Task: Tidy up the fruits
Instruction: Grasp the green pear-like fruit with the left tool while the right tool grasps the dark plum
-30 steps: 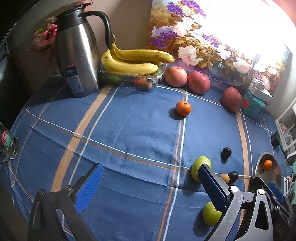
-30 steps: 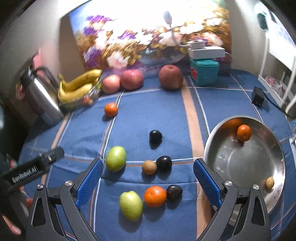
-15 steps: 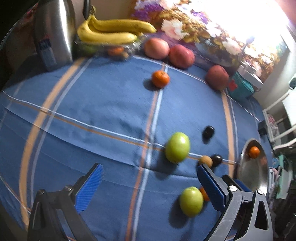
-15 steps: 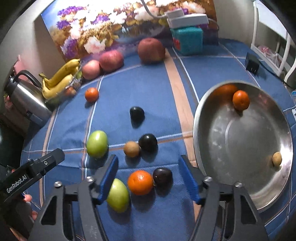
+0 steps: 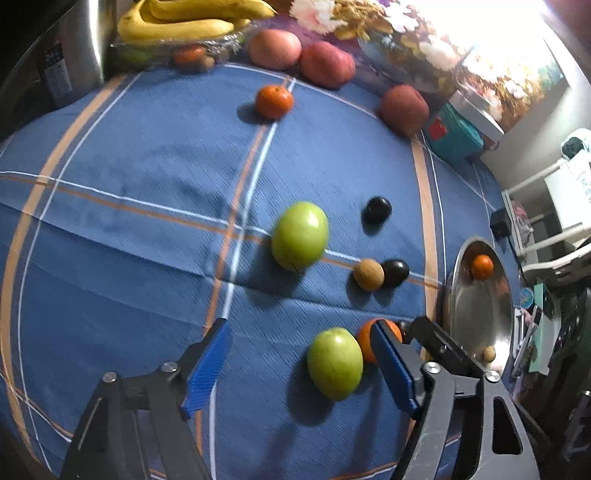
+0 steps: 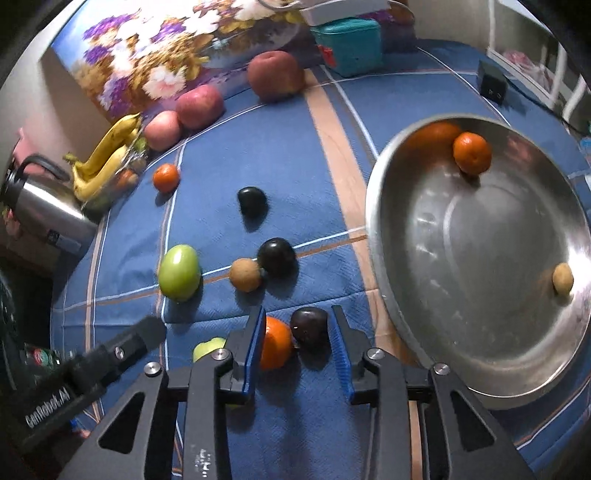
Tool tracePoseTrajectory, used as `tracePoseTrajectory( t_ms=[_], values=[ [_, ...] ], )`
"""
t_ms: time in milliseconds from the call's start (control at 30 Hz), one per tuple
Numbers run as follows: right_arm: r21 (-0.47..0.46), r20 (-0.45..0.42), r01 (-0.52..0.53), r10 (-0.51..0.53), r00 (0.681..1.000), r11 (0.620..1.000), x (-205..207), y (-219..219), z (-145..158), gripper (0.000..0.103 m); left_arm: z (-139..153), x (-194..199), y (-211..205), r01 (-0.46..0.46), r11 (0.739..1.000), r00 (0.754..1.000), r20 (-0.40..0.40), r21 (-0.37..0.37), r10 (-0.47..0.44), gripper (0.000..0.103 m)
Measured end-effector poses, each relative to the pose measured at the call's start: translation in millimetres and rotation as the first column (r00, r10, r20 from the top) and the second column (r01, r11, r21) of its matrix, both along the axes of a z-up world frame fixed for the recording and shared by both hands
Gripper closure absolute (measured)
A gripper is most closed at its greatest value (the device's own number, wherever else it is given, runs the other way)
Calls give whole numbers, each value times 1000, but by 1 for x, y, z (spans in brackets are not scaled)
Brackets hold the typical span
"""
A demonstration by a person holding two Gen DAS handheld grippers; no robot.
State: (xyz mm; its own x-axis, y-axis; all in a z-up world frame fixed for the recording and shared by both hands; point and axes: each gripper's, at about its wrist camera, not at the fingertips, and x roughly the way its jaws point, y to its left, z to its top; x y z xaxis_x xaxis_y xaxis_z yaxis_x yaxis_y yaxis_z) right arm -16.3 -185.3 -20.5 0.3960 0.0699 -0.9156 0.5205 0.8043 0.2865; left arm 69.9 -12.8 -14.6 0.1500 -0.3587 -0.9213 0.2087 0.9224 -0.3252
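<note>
Loose fruit lies on a blue striped tablecloth. My right gripper [image 6: 300,349] is low over the cloth, its jaws partly open around a tangerine [image 6: 275,347] and a dark plum [image 6: 309,326], with a small gap at each side. My left gripper [image 5: 306,369] is open; a green apple [image 5: 335,362] sits between its fingers, nearer the right one. A second green apple [image 5: 300,235], a brown kiwi [image 5: 368,274] and two dark plums [image 5: 395,272] [image 5: 376,209] lie further out. A steel bowl [image 6: 424,295] on the right holds a tangerine [image 6: 472,153] and a small brown fruit [image 6: 562,278].
At the back are bananas [image 5: 192,18] on a clear tray, a steel jug [image 6: 40,206], three red apples [image 5: 327,63], a lone tangerine [image 5: 274,101], a teal box [image 6: 349,44] and a flower painting. A black adapter [image 6: 493,83] lies at the far right.
Both grippers moved forward and down toward the front fruit. The right gripper's jaws narrowed from wide open to close around the tangerine and plum. The left gripper came up beside the front green apple.
</note>
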Motion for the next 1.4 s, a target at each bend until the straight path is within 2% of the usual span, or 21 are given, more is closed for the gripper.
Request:
tracePoseTrajectory(
  t_ms=[267,433,633,967,1100,1400],
  values=[
    [39,-2,60,-60,998,997,-7,-13,-2,72,-13,-12,-17,44,999,998,-47,17,-43,29],
    [50,-1,60,-60,998,997,-7,-14,-1,72,-19,-20,-29,77,997,995,-59,10,-76,48],
    [56,2,64,-65,998,996,-7,-16,-3,72,-27,-23,-35,90,996,993,-81,0,-89,61],
    [47,-12,55,-54,998,997,-3,-13,-6,72,-25,-25,-30,75,997,995,-61,-10,-75,61],
    [45,-29,48,-47,998,998,0,-10,-12,72,-22,-20,-20,37,999,999,-36,0,-37,61],
    [59,-32,45,-43,999,997,2,-10,-18,72,-15,-10,0,-28,999,1000,-15,-31,27,61]
  ],
)
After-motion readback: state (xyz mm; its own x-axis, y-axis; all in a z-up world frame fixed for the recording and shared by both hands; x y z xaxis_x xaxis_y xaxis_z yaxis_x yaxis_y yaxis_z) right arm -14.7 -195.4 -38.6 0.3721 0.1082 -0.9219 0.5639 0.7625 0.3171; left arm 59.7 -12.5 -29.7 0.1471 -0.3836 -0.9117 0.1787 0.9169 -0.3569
